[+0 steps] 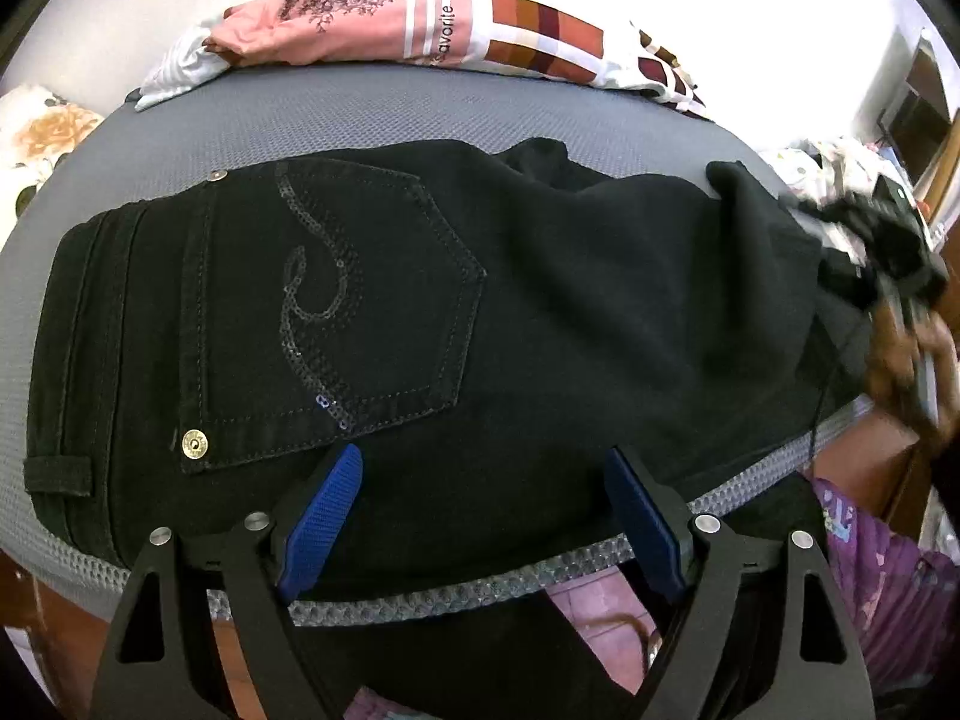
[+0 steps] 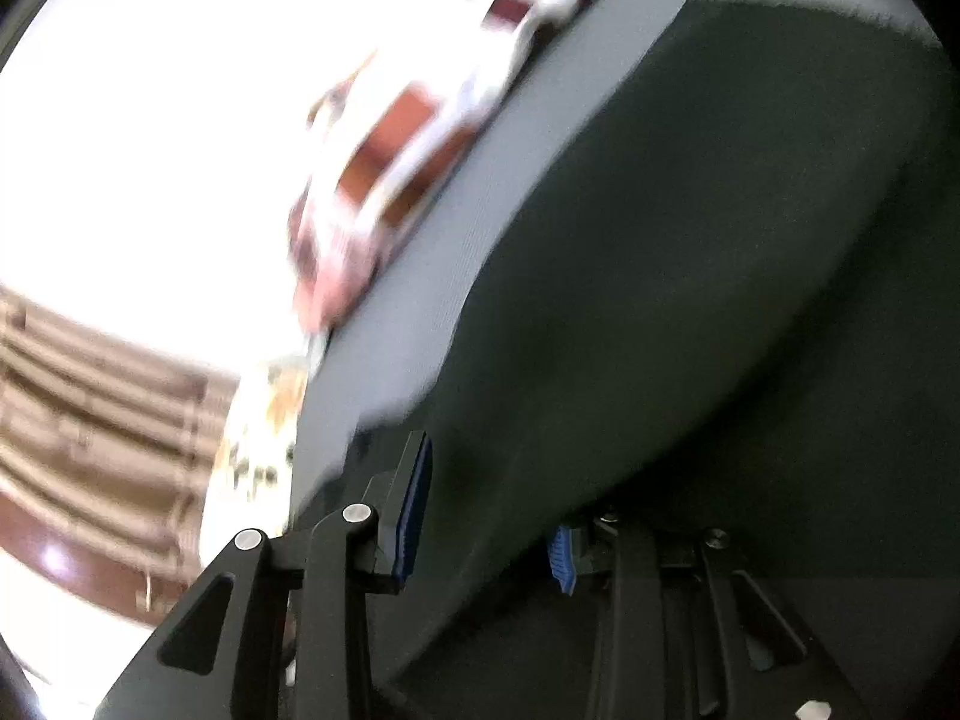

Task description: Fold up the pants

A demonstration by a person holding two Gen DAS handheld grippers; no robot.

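Black pants (image 1: 420, 300) lie across a grey mesh-covered surface (image 1: 360, 120), waistband at the left, a sequined back pocket (image 1: 336, 300) facing up. My left gripper (image 1: 480, 504) is open just above the pants near the front edge, its blue pads (image 1: 327, 504) spread wide. My right gripper (image 1: 882, 252) appears at the far right of the left wrist view, holding a raised end of the pants. In the blurred right wrist view the black fabric (image 2: 690, 300) passes between the right gripper's (image 2: 492, 516) blue pads (image 2: 414, 510).
A pile of folded clothes, pink and checked (image 1: 432, 18), lies at the back of the surface. A floral cloth (image 1: 42, 132) is at the left. Purple cloth (image 1: 888, 564) and wooden furniture (image 1: 870, 456) stand at the right, below the edge.
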